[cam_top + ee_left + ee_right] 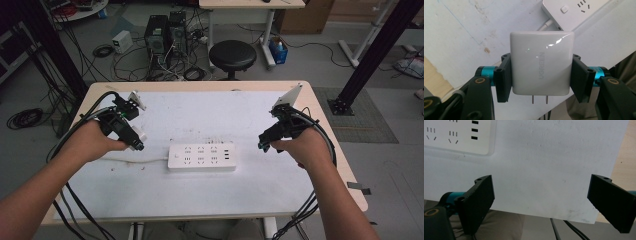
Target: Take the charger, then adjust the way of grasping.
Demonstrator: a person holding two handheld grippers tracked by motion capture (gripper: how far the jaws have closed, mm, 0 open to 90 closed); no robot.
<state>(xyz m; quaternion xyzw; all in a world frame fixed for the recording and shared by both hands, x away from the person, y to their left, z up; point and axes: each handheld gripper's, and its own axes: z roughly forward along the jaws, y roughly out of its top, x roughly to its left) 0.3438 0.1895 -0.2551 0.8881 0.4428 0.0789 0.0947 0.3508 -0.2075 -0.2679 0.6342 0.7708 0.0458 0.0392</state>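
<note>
A white power strip [202, 157] lies flat in the middle of the white mat, its cord running off to the left. The strip's end with its button [574, 10] shows in the left gripper view, and its sockets and USB ports [456, 133] in the right gripper view. My left gripper [137, 142] hovers just left of the strip, shut on a white UGREEN charger [541, 63] whose two prongs point back toward the camera. To the right of the strip my right gripper [263, 143] is held open, nothing between its jaws [541, 202].
A white mat [210, 117] covers most of the wooden table [320, 107]. Behind the table stand a black stool [232, 55], computer towers [166, 32] and tangled cables on the floor. A black frame post [372, 55] rises at the right.
</note>
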